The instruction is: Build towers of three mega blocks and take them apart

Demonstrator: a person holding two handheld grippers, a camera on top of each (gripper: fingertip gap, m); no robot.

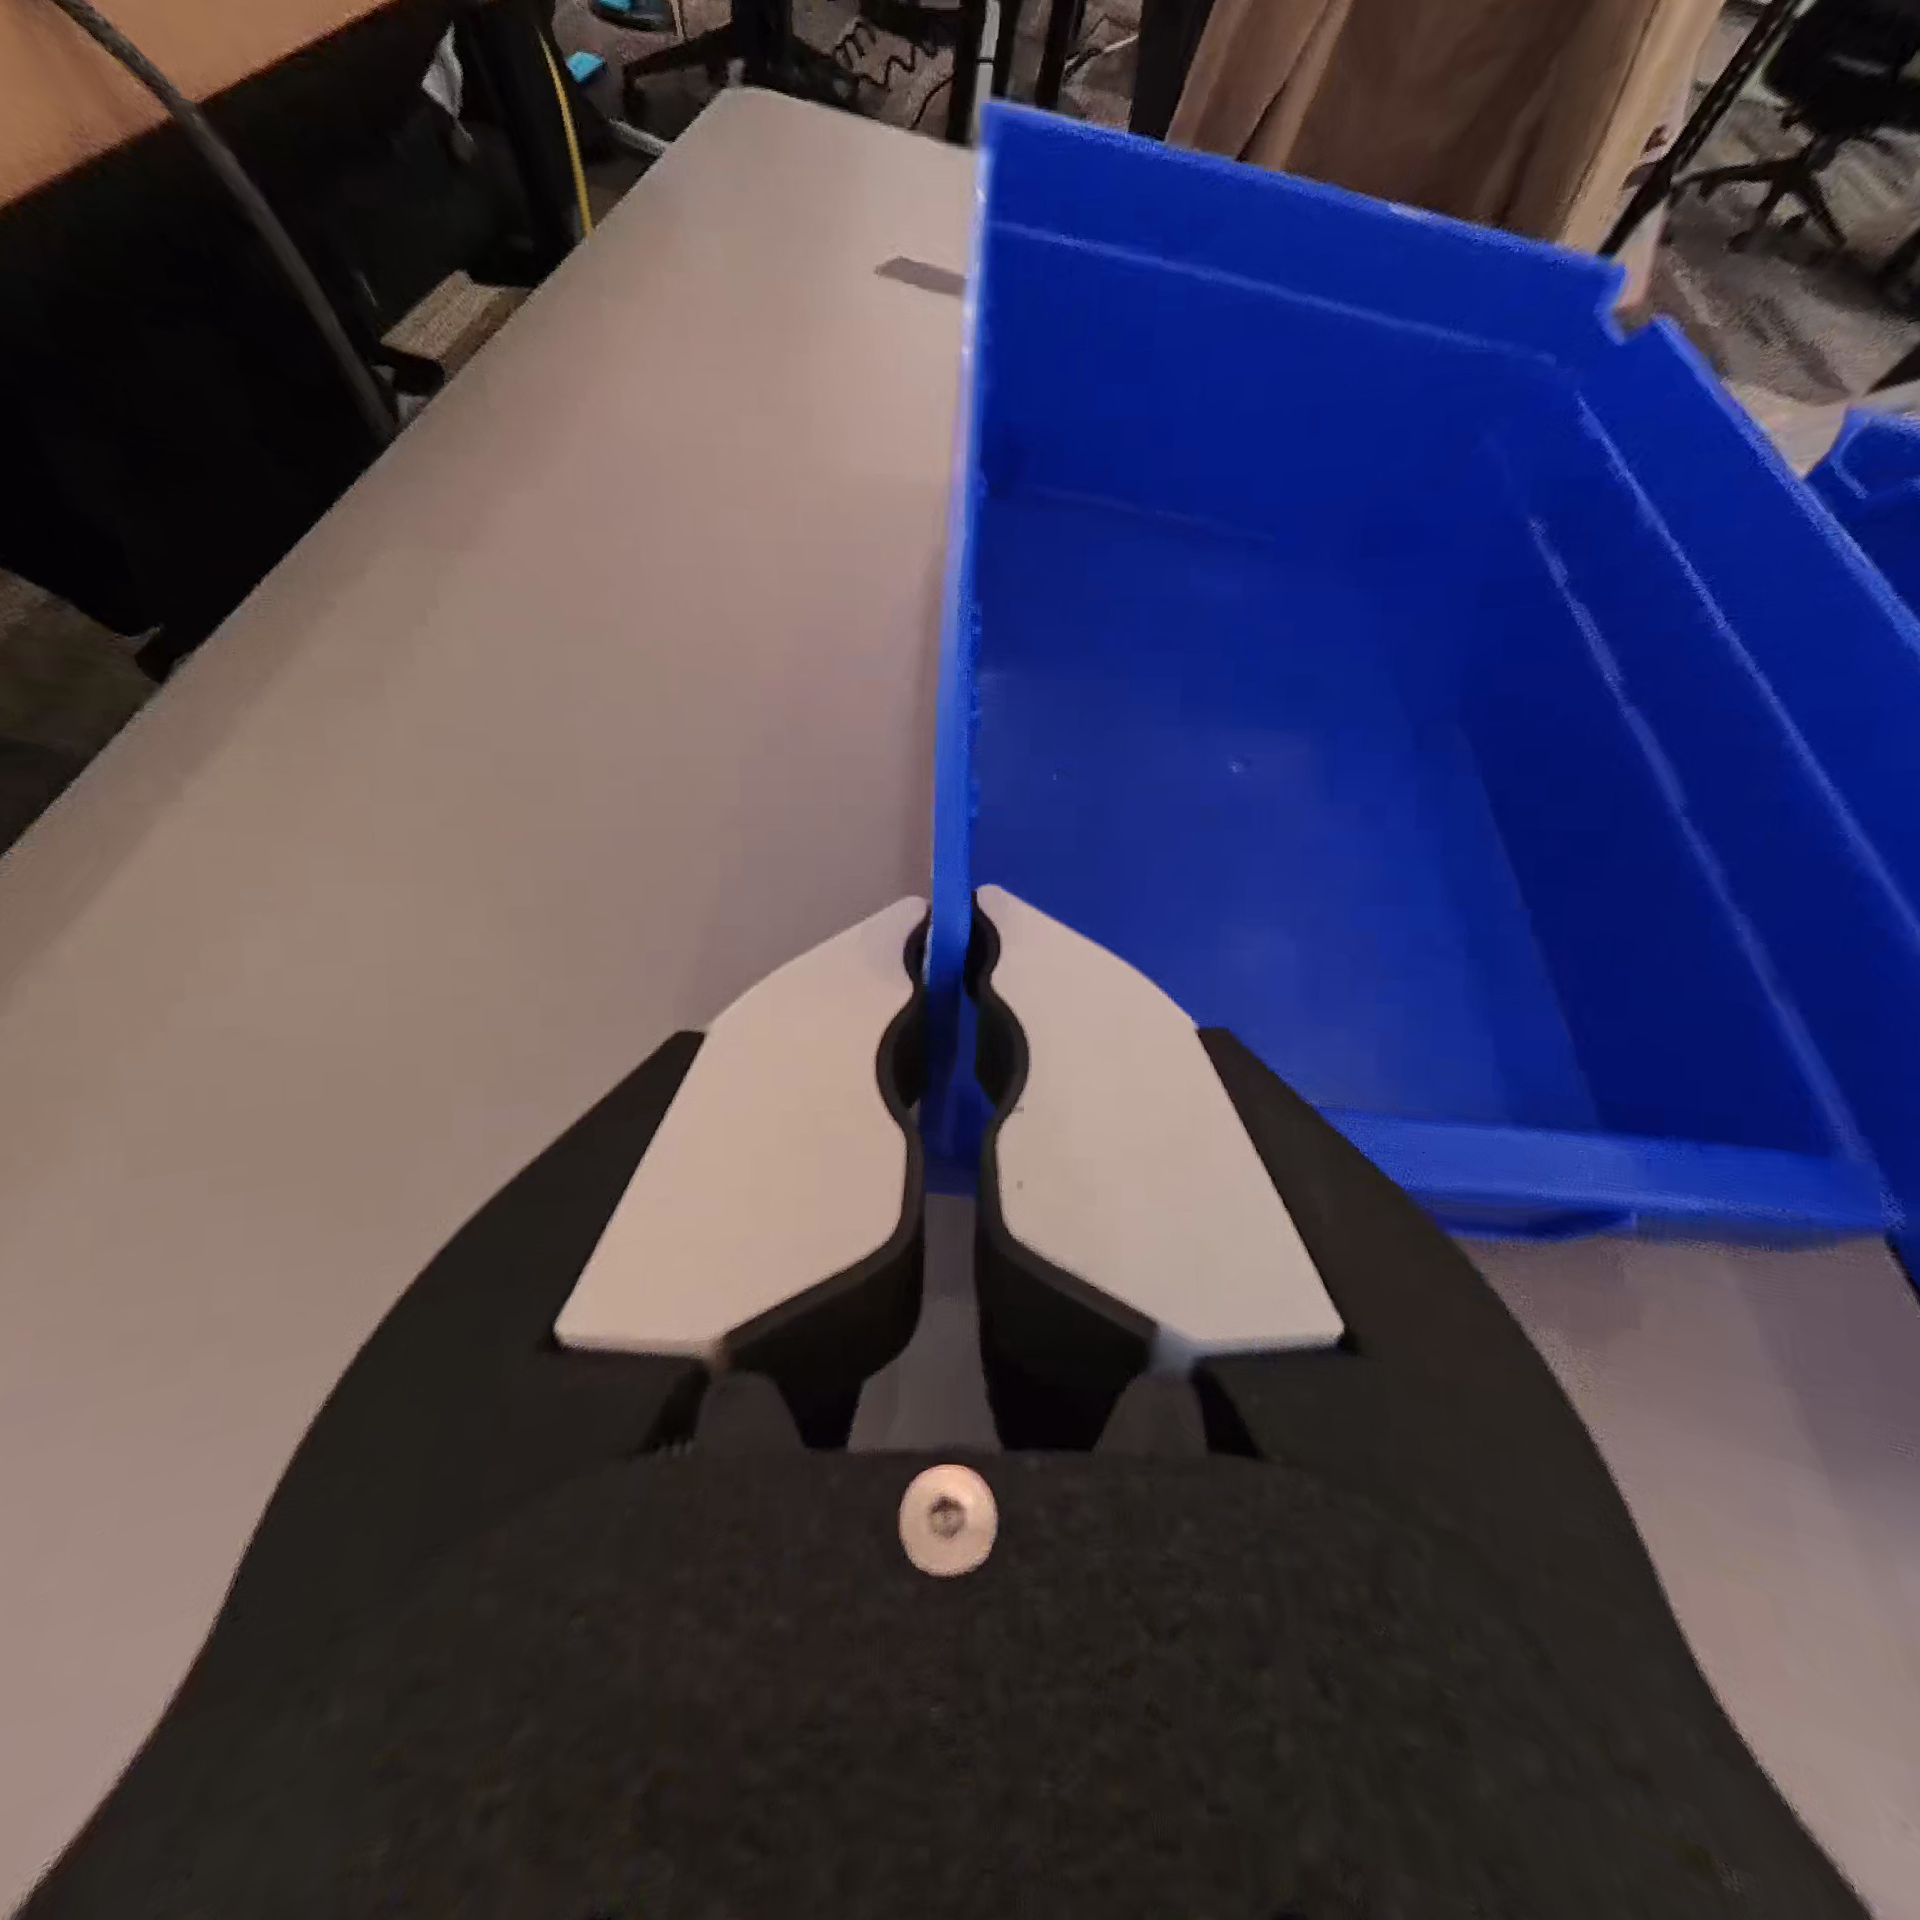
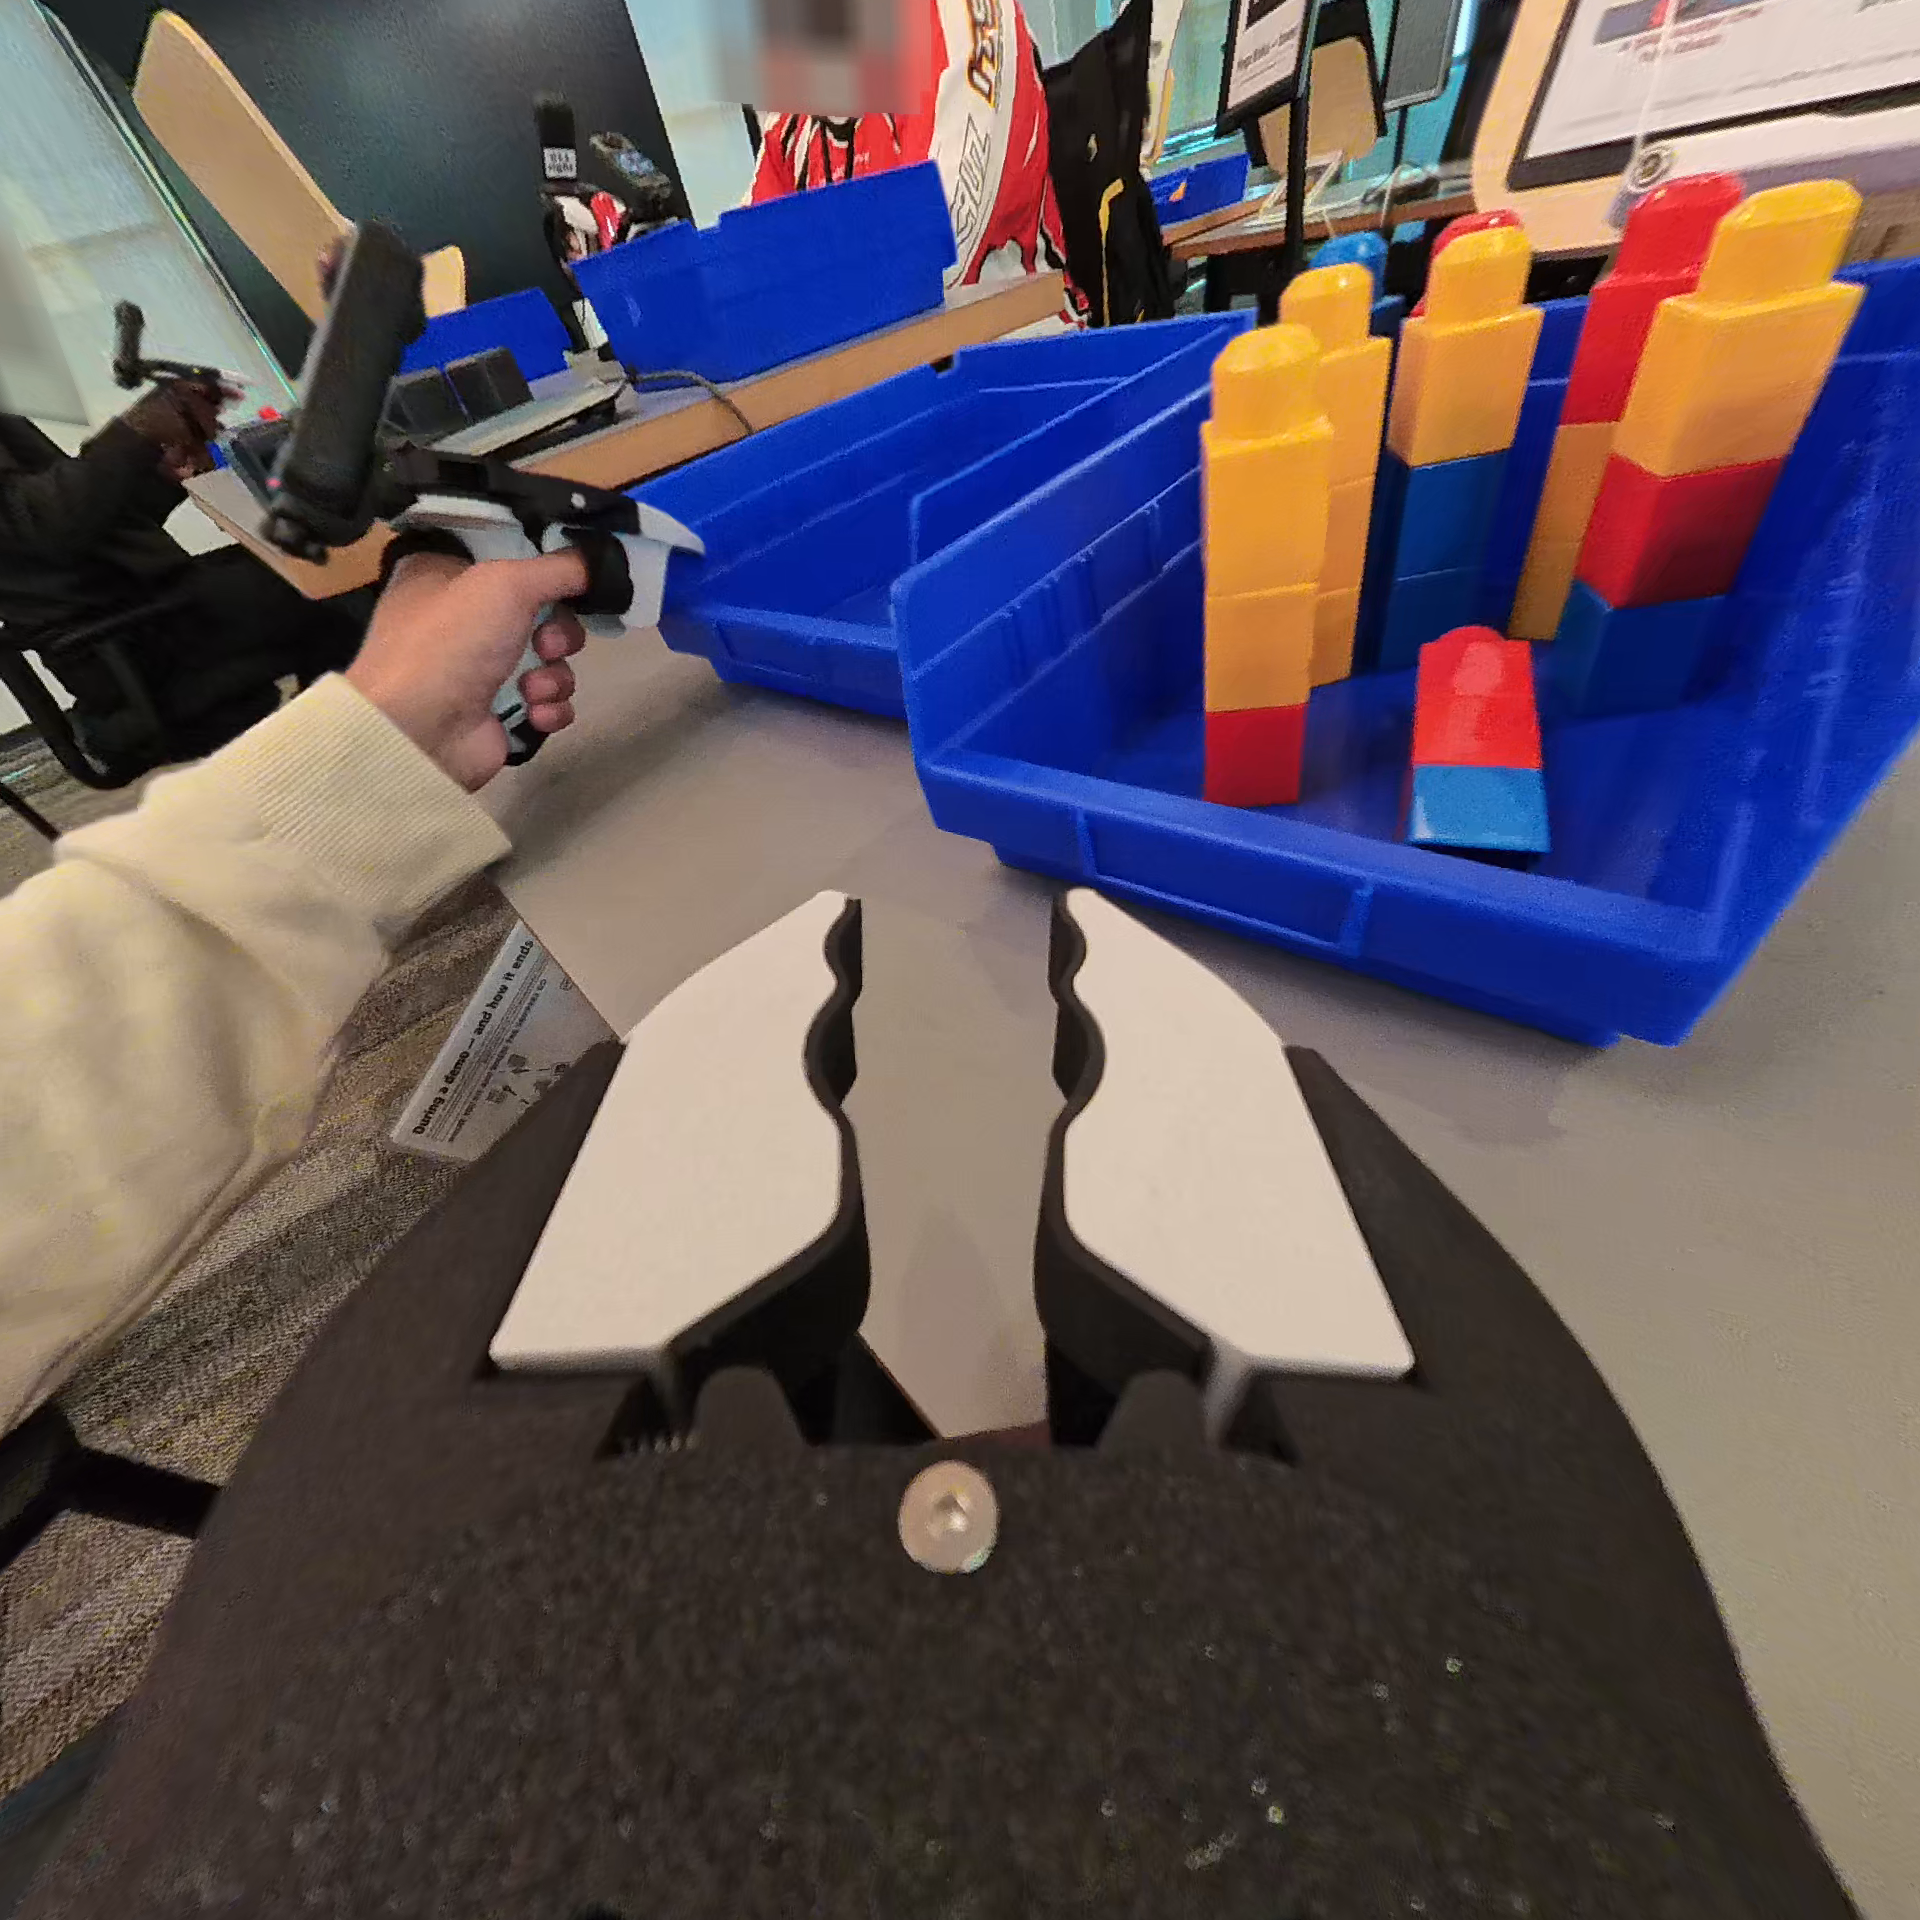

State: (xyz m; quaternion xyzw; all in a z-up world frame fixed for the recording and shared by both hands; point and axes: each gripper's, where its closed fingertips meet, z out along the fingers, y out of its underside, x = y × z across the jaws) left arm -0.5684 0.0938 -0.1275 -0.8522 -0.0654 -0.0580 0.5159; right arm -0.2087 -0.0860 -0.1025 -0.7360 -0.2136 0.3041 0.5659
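Plastic mega-block towers (image 2: 1455, 499) – red, yellow, blue, light, rigid, slick-sided, best pinched across flat faces – stand in the right-hand blue plastic bin (image 2: 1299, 914), right gripper (image 2: 956, 935) spread and bare, left gripper (image 1: 951, 925) pinching the empty blue bin's wall (image 1: 961, 623).

Grey counter (image 1: 499, 831), printed sheet (image 2: 488, 1049) hanging at its near corner over speckled carpet (image 2: 260, 1247), yellow cable (image 1: 569, 135) on the floor, red-and-white jersey (image 2: 987, 156) behind, laptop (image 2: 540, 416) on a wooden desk (image 2: 852, 364), office chair (image 1: 1787, 177).
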